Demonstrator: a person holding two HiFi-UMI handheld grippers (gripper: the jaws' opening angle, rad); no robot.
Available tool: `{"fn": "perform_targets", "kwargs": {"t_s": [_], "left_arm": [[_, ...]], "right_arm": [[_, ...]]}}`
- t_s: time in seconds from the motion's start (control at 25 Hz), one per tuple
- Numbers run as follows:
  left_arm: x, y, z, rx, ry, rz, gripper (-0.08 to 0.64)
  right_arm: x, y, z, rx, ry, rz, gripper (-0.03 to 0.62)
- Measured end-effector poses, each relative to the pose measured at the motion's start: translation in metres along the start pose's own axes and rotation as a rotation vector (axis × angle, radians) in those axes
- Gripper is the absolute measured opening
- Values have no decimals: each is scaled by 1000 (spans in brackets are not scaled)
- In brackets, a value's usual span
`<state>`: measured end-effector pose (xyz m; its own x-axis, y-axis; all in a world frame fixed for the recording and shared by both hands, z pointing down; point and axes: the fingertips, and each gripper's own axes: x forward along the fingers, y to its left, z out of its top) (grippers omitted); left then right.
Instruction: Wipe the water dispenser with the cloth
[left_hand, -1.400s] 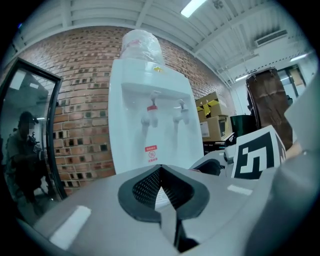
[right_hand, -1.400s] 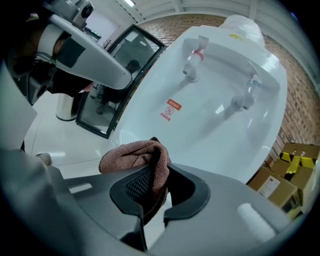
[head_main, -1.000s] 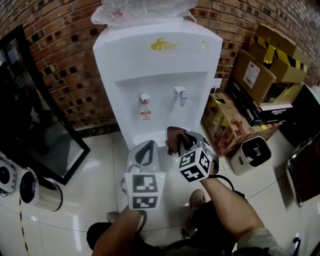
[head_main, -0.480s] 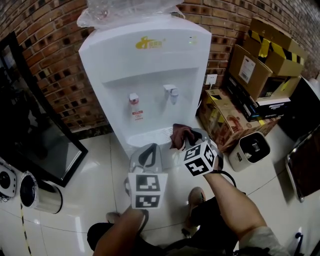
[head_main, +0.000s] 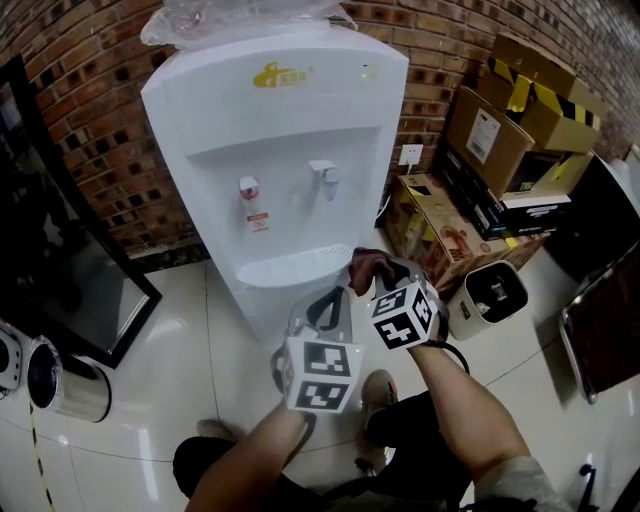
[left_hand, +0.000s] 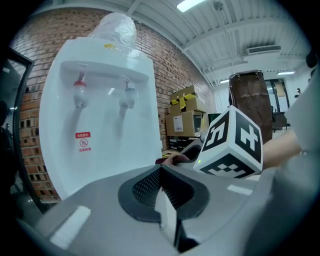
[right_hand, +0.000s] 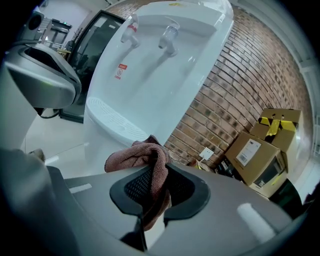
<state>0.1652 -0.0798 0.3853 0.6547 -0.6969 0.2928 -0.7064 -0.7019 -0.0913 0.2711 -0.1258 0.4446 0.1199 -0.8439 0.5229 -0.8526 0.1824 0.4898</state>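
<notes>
Currently: right gripper (right_hand: 154, 176) clamped on cloth (right_hand: 141, 153); brown fabric bunched ahead of jaws, so free end meets water dispenser (head_main: 290, 150) first. Cloth just short of drip tray (head_main: 285, 268) at dispenser's lower front, apparently not touching. Left gripper (left_hand: 162, 182) before dispenser base; jaws together, nothing between. Likely idle, clear of wiping path.

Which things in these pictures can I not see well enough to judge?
Top of the water dispenser: head view, under a plastic bag that the upper edge cuts off.
Print on the red label: too small in every view.
Lower end of the cloth: right gripper view, hidden inside the right gripper.
</notes>
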Motion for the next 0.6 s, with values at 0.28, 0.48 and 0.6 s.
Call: {"fn": "perform_targets", "kwargs": {"t_s": [0.28,0.48,0.6], "left_arm": [[-1,-9,-14,3,31,-7,0],[-19,13,-30,9,59,49,0],[-36,39,-42,0,77,111,0]], "right_arm": [[-7,4,-2,2,-10,20,72],[-20,44,28,-57,-85,100,72],[-27,83,52,-118,-148,172,72]]}}
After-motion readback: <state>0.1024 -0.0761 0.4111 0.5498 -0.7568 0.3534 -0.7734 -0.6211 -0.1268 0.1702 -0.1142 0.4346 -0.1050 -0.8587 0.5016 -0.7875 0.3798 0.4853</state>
